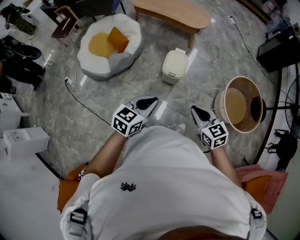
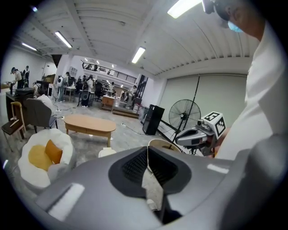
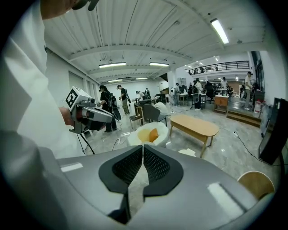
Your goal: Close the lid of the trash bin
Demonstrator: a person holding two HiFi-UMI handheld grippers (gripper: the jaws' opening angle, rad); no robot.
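The trash bin (image 1: 176, 65) is small and cream-coloured and stands on the grey floor ahead of me. Its lid looks to lie flat on it. Both grippers are held close to my body, well short of the bin. My left gripper (image 1: 151, 101) is shut with nothing in it, and so is my right gripper (image 1: 195, 110). In the left gripper view the jaws (image 2: 147, 147) are pressed together, and only the bin's top (image 2: 106, 152) peeks over them. In the right gripper view the jaws (image 3: 142, 146) are also together, with the bin (image 3: 191, 152) just beyond.
A white beanbag (image 1: 110, 44) with an orange cushion lies left of the bin. A low wooden table (image 1: 171, 14) stands behind it. A round wooden tub (image 1: 241, 104) and a fan stand (image 1: 276, 108) are at the right. A black cable (image 1: 84, 105) crosses the floor; white boxes (image 1: 23, 138) sit at the left.
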